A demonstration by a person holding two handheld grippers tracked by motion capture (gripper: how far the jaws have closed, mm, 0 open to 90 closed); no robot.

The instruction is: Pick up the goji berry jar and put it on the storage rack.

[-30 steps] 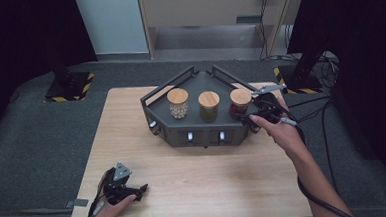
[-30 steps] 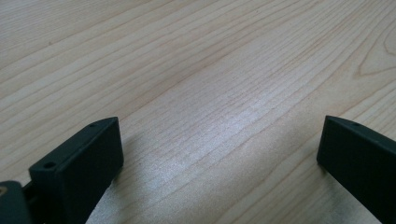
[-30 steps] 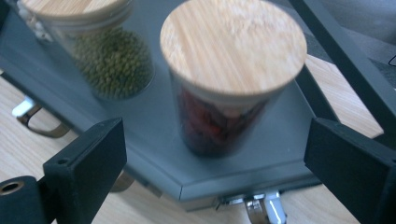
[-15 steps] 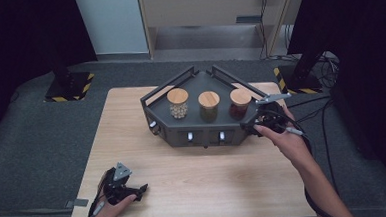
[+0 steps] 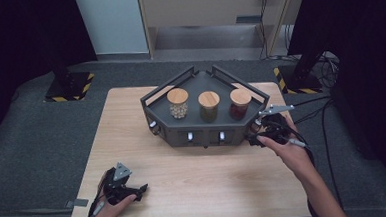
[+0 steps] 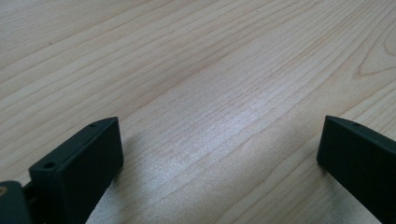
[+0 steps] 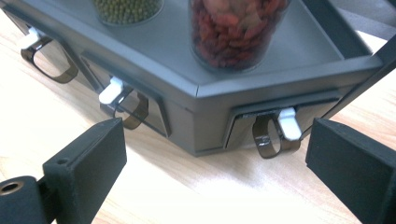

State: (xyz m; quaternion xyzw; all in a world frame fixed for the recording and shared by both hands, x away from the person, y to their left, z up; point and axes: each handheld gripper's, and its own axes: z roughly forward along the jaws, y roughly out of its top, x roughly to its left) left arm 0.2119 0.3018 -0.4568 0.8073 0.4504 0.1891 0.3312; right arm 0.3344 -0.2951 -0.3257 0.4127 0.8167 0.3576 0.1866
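A dark grey stand (image 5: 202, 134) sits at the back middle of the wooden table (image 5: 195, 188). On its shelf stand three wooden-lidded jars: pale beans (image 5: 177, 103), green beans (image 5: 209, 106), red bits (image 5: 240, 104). My right gripper (image 5: 256, 135) is low at the stand's front right corner, open. In the right gripper view its jaws (image 7: 215, 163) stand wide before a small drawer with a white tab (image 7: 289, 123) and a brown loop handle (image 7: 267, 137); nothing is between them. The red jar (image 7: 238, 32) stands above. My left gripper (image 5: 137, 190) rests near the table's front left, open (image 6: 219, 154) over bare wood.
Two more drawers with white tabs (image 5: 190, 136) (image 5: 221, 135) face the front of the stand, and another (image 5: 153, 124) is on its left side. Cables (image 5: 326, 111) trail off the table's right edge. Posts with striped bases (image 5: 67, 87) stand on the floor behind.
My right gripper has come down and toward the near side, from beside the red jar to the stand's front right corner. The left gripper has stayed put.
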